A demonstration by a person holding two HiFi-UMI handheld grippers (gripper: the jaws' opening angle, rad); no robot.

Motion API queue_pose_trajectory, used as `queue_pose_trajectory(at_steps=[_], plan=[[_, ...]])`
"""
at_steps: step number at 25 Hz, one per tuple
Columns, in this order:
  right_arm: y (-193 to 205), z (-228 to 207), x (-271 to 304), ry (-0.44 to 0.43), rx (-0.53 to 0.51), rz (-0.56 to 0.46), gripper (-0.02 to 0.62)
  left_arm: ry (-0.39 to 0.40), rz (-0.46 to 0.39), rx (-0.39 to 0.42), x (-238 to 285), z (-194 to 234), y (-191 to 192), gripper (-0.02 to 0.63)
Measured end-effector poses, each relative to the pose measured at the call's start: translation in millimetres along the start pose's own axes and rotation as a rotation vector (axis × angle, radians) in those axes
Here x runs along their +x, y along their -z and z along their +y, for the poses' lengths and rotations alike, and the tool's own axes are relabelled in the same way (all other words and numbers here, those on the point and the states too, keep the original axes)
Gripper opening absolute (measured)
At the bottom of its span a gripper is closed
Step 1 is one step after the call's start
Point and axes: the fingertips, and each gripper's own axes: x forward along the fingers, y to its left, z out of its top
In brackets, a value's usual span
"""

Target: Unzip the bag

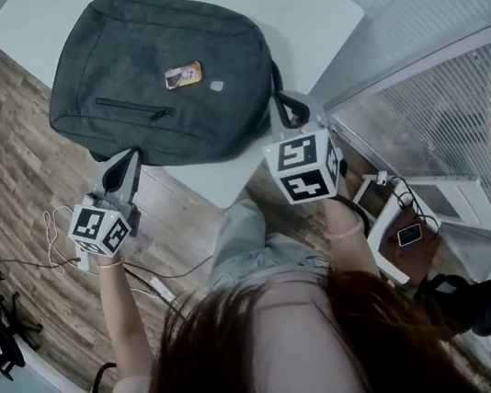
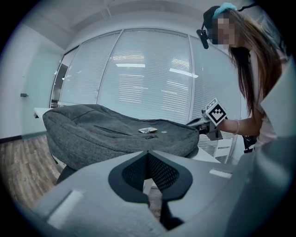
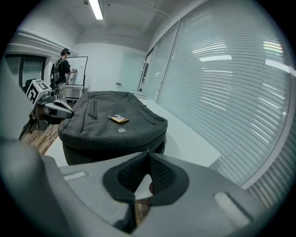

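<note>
A dark grey bag (image 1: 160,74) lies flat on the white table (image 1: 306,3), its front-pocket zipper (image 1: 133,107) closed and a small orange label (image 1: 183,75) on top. My left gripper (image 1: 132,156) hovers at the bag's near left edge, jaws shut and empty. My right gripper (image 1: 290,104) sits at the bag's near right corner by the black strap, jaws together with nothing between them. In the left gripper view the bag (image 2: 115,132) rises just beyond the shut tips (image 2: 148,152). The right gripper view shows the bag (image 3: 111,122) ahead of its tips (image 3: 147,152).
The table's near corner points toward me, with wood floor below. Loose cables (image 1: 52,237) lie on the floor at left. A phone (image 1: 409,234) rests on a white stand at right, next to the blinds. A person (image 3: 61,74) stands far back in the room.
</note>
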Motion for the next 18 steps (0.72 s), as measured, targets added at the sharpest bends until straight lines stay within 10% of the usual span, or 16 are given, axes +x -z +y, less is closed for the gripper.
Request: queue_pose_trajectory(at_steps=[18], plan=[[-5.9,-15.6,20.8,-0.049,-0.038,0.002,0.014,-0.037,0.023,-0.016,0.2,0.9,-3.9,0.005]])
